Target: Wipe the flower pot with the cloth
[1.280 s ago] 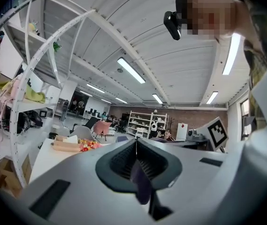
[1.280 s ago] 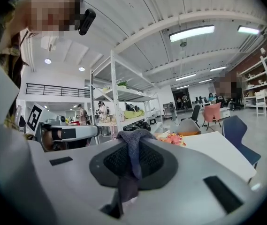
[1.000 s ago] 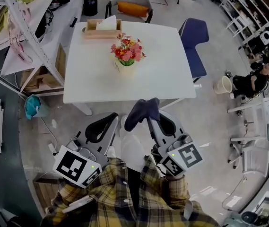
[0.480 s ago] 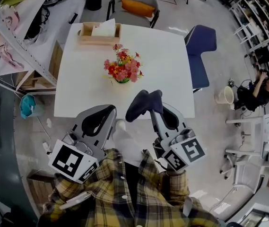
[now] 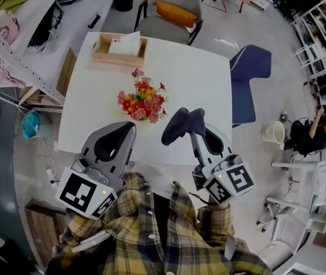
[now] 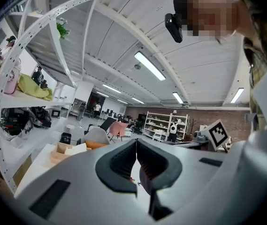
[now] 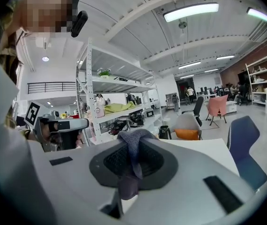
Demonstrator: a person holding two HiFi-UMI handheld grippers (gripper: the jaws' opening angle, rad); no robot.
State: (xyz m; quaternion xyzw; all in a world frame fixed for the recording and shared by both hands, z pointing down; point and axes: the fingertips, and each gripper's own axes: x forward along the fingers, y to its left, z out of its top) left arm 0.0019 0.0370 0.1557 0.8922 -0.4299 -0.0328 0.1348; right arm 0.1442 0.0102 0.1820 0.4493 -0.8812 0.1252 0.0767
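A small pale pot of red and pink flowers [image 5: 141, 102] stands near the middle of the white table [image 5: 197, 79]; the blooms hide most of the pot. My right gripper [image 5: 190, 122] is shut on a dark blue-grey cloth [image 5: 179, 125], which hangs bunched over its tips just right of the flowers. In the right gripper view the cloth [image 7: 130, 146] drapes down between the jaws. My left gripper [image 5: 121, 132] is shut with nothing in it, its tips over the table's near edge, left of and below the flowers. The left gripper view shows its pads [image 6: 126, 161] closed together.
A wooden tissue box [image 5: 118, 47] sits at the table's far edge. A grey chair with an orange cushion [image 5: 172, 10] stands behind the table and a blue chair [image 5: 247, 79] to its right. Metal shelving [image 5: 14, 62] runs along the left; a pale bucket [image 5: 273, 133] stands on the floor at right.
Both grippers have moved forward together, from over the floor to over the table's near edge. The flowers now lie close ahead of the tips. The cloth stays gripped.
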